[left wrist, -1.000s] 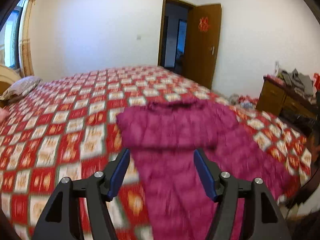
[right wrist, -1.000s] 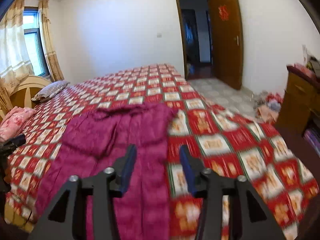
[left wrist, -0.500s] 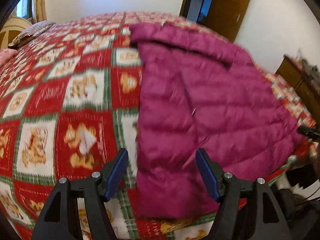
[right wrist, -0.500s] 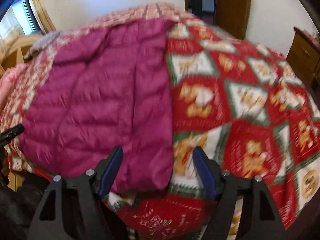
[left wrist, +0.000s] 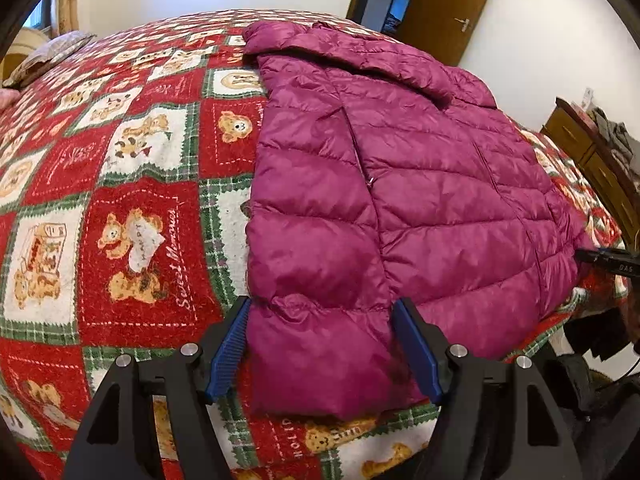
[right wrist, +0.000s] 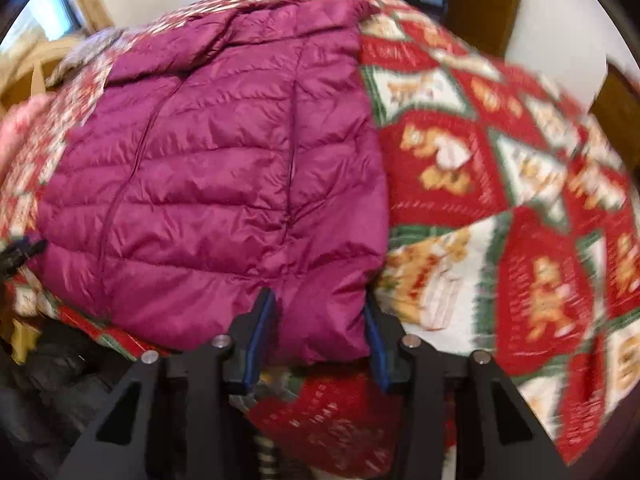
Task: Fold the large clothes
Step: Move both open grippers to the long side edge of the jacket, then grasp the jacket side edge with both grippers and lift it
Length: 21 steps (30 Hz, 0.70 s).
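Note:
A magenta quilted down jacket [left wrist: 400, 168] lies flat on the bed, collar at the far end, hem at the near edge. It also shows in the right wrist view [right wrist: 224, 168]. My left gripper [left wrist: 322, 320] is open, its blue-padded jaws straddling the jacket's near left hem corner. My right gripper [right wrist: 318, 312] is open, its jaws on either side of the near right hem corner. The tip of the right gripper shows at the far right of the left wrist view [left wrist: 608, 260].
The bed carries a red, green and white teddy-bear quilt [left wrist: 132, 216] that reaches the near edge. A wooden dresser [left wrist: 592, 160] with clothes on top stands to the right. A brown door [left wrist: 448, 4] is at the back. A pillow [left wrist: 48, 56] lies far left.
Both grippers have dropped from above the bed down to the jacket's near hem. The right jaws have narrowed around the hem corner. The jacket has not moved.

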Each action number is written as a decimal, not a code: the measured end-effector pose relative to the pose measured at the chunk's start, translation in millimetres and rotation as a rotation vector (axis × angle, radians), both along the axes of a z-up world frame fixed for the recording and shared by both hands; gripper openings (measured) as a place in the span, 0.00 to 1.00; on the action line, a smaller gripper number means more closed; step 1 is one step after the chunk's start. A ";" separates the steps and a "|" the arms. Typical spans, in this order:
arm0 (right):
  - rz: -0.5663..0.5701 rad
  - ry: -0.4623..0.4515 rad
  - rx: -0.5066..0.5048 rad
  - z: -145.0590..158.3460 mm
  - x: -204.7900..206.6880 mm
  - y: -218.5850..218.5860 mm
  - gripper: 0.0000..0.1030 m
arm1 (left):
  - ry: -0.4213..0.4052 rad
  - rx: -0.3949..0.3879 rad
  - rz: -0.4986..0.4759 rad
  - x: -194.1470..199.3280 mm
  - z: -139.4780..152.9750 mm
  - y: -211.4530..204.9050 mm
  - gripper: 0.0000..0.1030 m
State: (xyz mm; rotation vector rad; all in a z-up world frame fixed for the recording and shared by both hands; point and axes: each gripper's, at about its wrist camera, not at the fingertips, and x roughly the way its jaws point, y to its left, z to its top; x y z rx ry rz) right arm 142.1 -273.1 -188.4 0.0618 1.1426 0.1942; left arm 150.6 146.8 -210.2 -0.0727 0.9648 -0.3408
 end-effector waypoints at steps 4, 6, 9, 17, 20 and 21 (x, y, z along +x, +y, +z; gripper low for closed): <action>0.012 -0.008 0.012 -3.9 2.5 3.5 0.15 | 0.007 -0.025 -0.028 -1.7 2.7 0.9 0.31; 0.008 -0.007 0.050 -4.4 0.5 1.4 0.14 | 0.034 -0.101 -0.026 -0.5 1.9 6.1 0.15; -0.012 -0.046 0.131 5.7 -8.7 -7.9 0.11 | 0.045 -0.171 -0.013 -0.9 2.8 11.8 0.09; -0.002 -0.151 0.330 39.9 -31.5 -23.4 0.10 | -0.067 -0.314 -0.064 -17.8 36.7 20.6 0.05; 0.019 -0.187 0.366 55.3 -43.0 -23.2 0.09 | -0.121 -0.367 -0.096 -26.8 53.5 27.1 0.05; 0.021 -0.195 0.378 59.3 -41.7 -23.2 0.09 | -0.141 -0.398 -0.113 -28.4 59.9 28.7 0.05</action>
